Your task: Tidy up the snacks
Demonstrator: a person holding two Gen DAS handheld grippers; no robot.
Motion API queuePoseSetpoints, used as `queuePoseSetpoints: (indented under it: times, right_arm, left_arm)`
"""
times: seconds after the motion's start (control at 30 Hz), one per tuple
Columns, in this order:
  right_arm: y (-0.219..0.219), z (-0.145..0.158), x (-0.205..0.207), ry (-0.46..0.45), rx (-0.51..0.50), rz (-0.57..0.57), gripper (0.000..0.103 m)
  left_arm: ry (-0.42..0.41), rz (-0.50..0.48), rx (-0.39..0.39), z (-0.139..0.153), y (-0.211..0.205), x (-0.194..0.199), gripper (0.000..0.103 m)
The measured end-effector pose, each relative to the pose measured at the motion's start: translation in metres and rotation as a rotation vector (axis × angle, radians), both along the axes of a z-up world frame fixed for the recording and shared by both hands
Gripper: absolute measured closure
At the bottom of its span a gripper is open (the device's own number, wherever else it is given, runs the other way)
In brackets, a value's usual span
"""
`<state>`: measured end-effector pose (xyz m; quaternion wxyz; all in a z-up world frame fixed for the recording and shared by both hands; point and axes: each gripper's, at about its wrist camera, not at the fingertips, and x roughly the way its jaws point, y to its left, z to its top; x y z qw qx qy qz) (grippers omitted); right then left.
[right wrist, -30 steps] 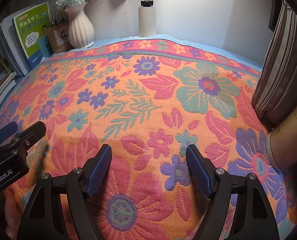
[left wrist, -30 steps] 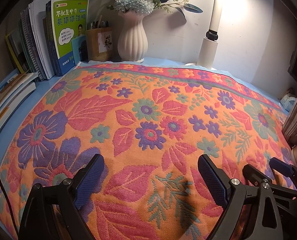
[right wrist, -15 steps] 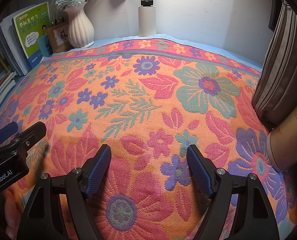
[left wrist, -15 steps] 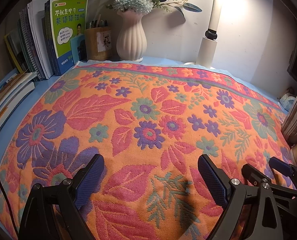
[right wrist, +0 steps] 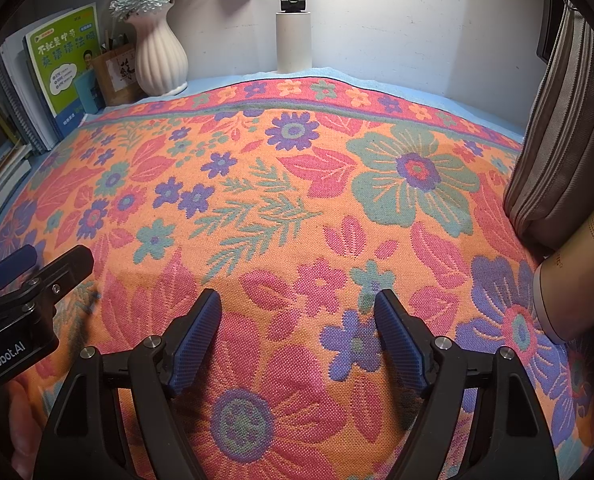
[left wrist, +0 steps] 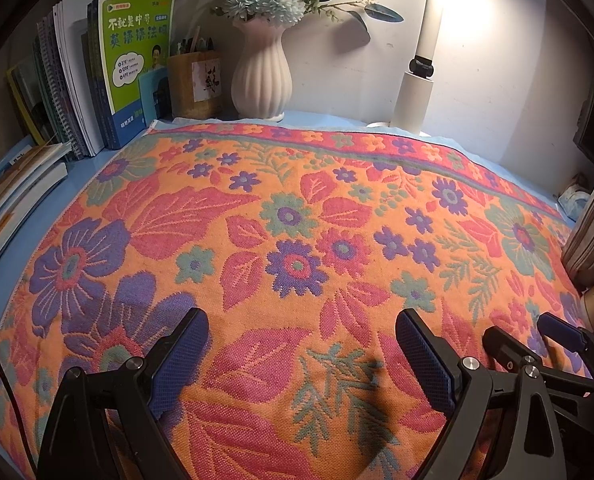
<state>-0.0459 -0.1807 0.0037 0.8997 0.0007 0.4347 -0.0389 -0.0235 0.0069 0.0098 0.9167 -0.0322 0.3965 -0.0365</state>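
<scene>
The left gripper (left wrist: 301, 344) hangs over the flowered cloth (left wrist: 297, 216) w/ its jaws wide apart, nothing between them. The right gripper (right wrist: 297, 328) is just beside it, also spread and empty (only bare cloth shows between the blue pads). No snack can be made out in either view. At the back stand a white vase (left wrist: 262, 76), a green book (left wrist: 139, 56), a pen holder (left wrist: 195, 84) and a lamp post (right wrist: 294, 40). A beige cylinder (right wrist: 577, 276) lies at the right edge, next to a grey striped fabric (right wrist: 569, 140).
</scene>
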Motion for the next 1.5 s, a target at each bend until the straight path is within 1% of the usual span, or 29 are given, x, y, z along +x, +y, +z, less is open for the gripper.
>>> queuePoseSetpoints:
  times: [1.5]
  right_arm:
    - [-0.0004, -0.0008, 0.0003, 0.001, -0.001, 0.001, 0.021]
  left_arm:
    - [0.018, -0.02, -0.008, -0.0029, 0.0002, 0.0035, 0.01]
